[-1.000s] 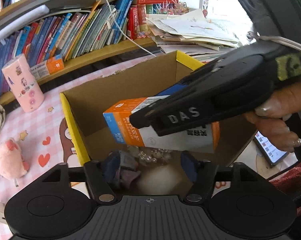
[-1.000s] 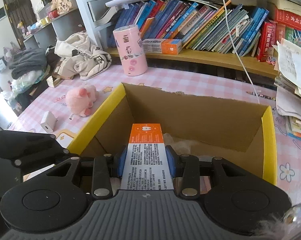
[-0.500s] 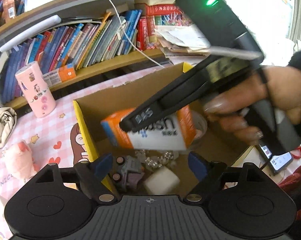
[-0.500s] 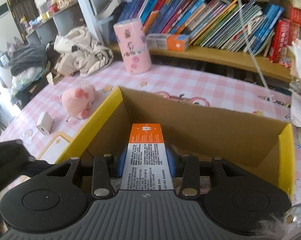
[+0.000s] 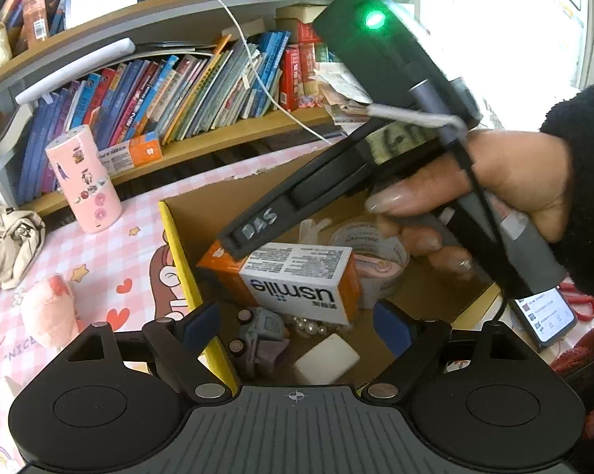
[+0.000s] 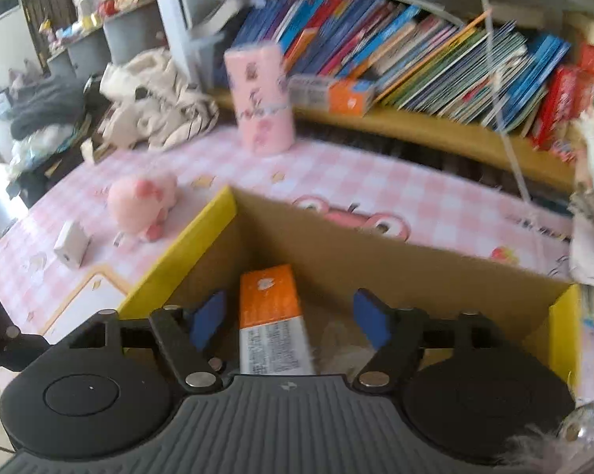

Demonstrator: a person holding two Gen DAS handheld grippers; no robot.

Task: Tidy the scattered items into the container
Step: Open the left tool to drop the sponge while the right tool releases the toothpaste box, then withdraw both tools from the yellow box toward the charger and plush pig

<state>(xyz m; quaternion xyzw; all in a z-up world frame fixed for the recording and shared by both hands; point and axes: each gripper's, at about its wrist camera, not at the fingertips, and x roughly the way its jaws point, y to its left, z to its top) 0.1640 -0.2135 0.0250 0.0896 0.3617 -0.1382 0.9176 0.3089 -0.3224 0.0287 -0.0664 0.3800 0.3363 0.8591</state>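
Where jaws part, "usmile" toothpaste box [image 5: 297, 280]

My matt black plastic gripper [image 6: 291, 318] hangs over a rough brown cardboard box [image 6: 395, 260] holding a glossy printed carton [image 6: 271, 312].

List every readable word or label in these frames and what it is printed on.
"usmile": upside down on the orange-and-white box in the cardboard box.
"DAS": on the right gripper finger.
"NICE": tablecloth.
Book spines, phone screen, the box's fine print: too small or blurred.
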